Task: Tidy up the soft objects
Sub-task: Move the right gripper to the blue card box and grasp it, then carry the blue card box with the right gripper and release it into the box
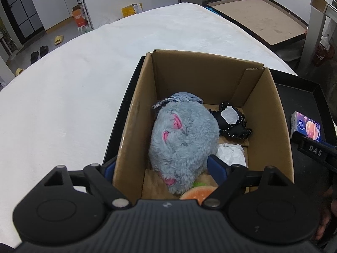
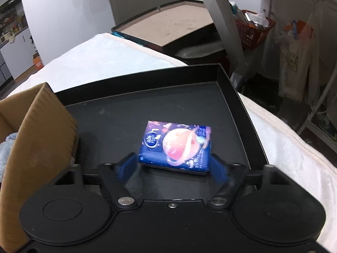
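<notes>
A cardboard box (image 1: 271, 113) stands in a black tray (image 2: 147, 97). Inside it lie a grey-blue plush toy (image 1: 183, 137), a black fabric piece (image 1: 231, 124), crumpled white paper (image 1: 230, 152) and an orange burger toy (image 1: 199, 191). My left gripper (image 1: 164, 168) is open above the box, its fingers straddling the box's left wall and the plush. A blue tissue pack (image 2: 177, 147) lies on the tray. My right gripper (image 2: 174, 165) is open with its blue pads (image 2: 127, 165) either side of the pack's near end. The pack also shows in the left wrist view (image 1: 305, 127).
The tray sits on a white cloth-covered surface (image 1: 73, 88). A brown board (image 2: 168, 27) lies beyond it. A red basket (image 2: 252, 29) and hanging bags stand at the right. The box's wall (image 2: 38, 130) is close to my right gripper's left side.
</notes>
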Available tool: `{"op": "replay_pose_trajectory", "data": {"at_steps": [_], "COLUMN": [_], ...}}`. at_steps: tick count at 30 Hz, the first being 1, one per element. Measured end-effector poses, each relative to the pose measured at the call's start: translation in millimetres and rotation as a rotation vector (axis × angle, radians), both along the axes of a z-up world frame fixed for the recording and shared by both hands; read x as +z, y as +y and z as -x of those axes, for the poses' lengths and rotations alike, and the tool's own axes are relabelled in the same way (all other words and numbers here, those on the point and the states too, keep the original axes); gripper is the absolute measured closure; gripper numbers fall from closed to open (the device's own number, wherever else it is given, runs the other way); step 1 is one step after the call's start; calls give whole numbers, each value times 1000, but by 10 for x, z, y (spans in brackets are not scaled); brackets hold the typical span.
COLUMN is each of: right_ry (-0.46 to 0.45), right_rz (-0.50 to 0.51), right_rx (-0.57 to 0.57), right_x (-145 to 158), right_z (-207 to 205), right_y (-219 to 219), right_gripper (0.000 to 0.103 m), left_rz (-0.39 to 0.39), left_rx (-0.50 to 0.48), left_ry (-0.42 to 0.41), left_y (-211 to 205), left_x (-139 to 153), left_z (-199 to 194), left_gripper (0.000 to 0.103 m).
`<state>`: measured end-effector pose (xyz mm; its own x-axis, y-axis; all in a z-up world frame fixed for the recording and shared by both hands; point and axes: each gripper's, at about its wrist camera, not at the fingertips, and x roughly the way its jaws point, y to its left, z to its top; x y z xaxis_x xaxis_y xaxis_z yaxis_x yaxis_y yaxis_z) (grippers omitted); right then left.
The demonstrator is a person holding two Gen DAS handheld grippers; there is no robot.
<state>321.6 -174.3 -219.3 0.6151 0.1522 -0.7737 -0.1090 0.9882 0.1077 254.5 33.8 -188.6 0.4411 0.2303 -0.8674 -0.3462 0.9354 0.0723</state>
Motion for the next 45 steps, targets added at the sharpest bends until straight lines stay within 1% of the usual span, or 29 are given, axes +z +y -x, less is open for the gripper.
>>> {"op": "replay_pose_trajectory", "data": {"at_steps": [4,10,13,15,19,22,25,35,45], "right_ry": [0,5,1,12,8,-6,-18,-64,-113], "right_rz": [-7,-23,-21,-56,-52,-58,-57,-57,-58], "right_rx": [-19,-25,-24,-36,-35,-30,-21,2,55], "right_x": [14,50,79,102,171,257,351,660,977], "right_z": [17,46,76,99,163,221,273,513,726], "right_y": [-43,-60,-72,-116,-130,-121,-99,11,282], "right_gripper": [33,33,33,33,33,33,33,33,33], "left_rz": [-13,-3,6,11,38,59,62,110,160], "left_rx": [-5,-8,-10,-15,-22,-28,-41,-63,-67], "left_ry": [1,-3,-4,-4,-5,-4,1,-24,-47], "left_y": [-21,-11,-2,6,28,42,39,114,258], "left_x": [-10,-2,0,6,30,48,66,168,239], "left_z": [0,8,15,25,40,57,71,148,225], "left_gripper": [19,19,19,19,19,19,19,19,20]}}
